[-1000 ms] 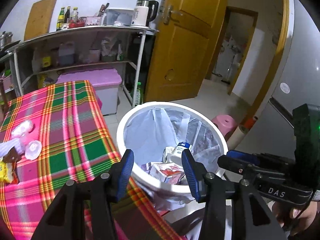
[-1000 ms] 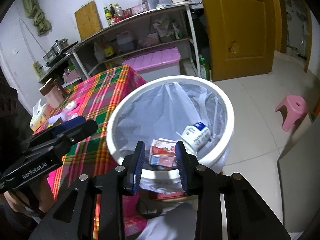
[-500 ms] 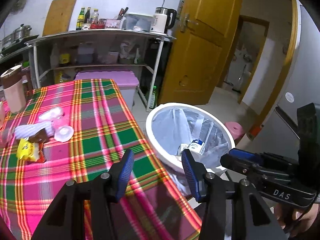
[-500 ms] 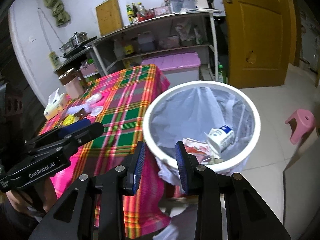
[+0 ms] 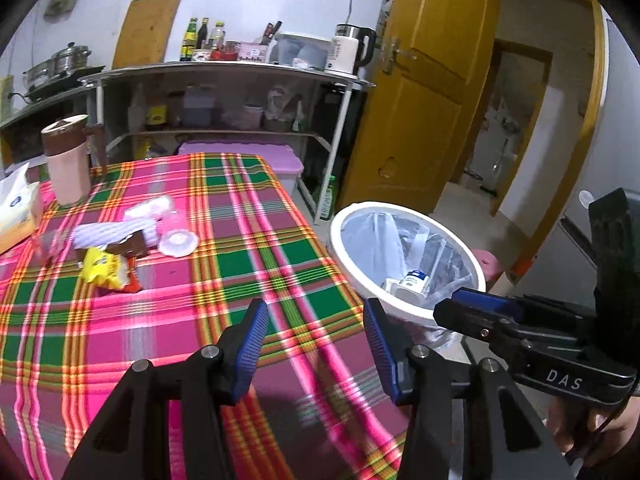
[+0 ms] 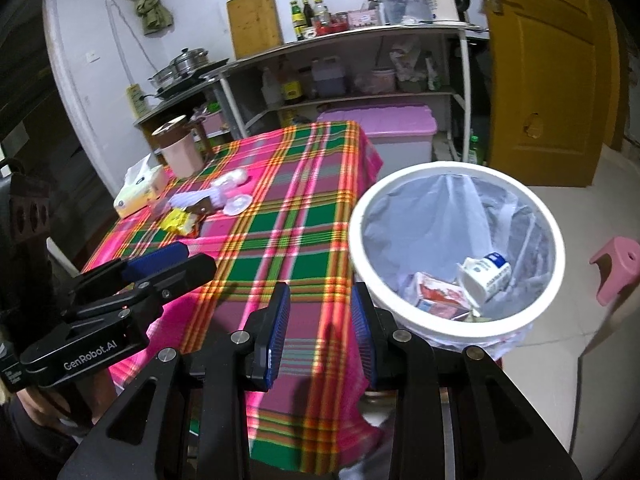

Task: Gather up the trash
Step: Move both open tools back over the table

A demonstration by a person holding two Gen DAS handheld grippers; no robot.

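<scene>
Trash lies in a small heap at the far left of the plaid tablecloth [image 5: 248,264]: a yellow wrapper [image 5: 106,274], a brown wrapper [image 5: 130,246], a round clear lid [image 5: 178,242] and white crumpled packaging [image 5: 148,206]. The right wrist view shows the same yellow wrapper [image 6: 178,220]. My left gripper [image 5: 314,320] hovers open over the cloth's near right part, with nothing between its fingers. My right gripper [image 6: 320,304] is open and empty too, above the table's near edge. The white bag-lined bin [image 6: 452,168] beside the table holds a milk carton [image 6: 486,274] and a red box [image 6: 438,294].
A pink jug with a brown lid [image 5: 68,160] and a tissue box [image 5: 16,208] stand behind the trash. Beyond the table are a metal shelf [image 5: 224,68], a purple storage box [image 6: 384,128] and a yellow door [image 5: 420,120]. A pink stool [image 6: 616,268] sits on the floor.
Both grippers have swung from over the bin to the left, over the table. The bin has slid to the right in both views and the trash heap has come closer. Jaw gaps look unchanged.
</scene>
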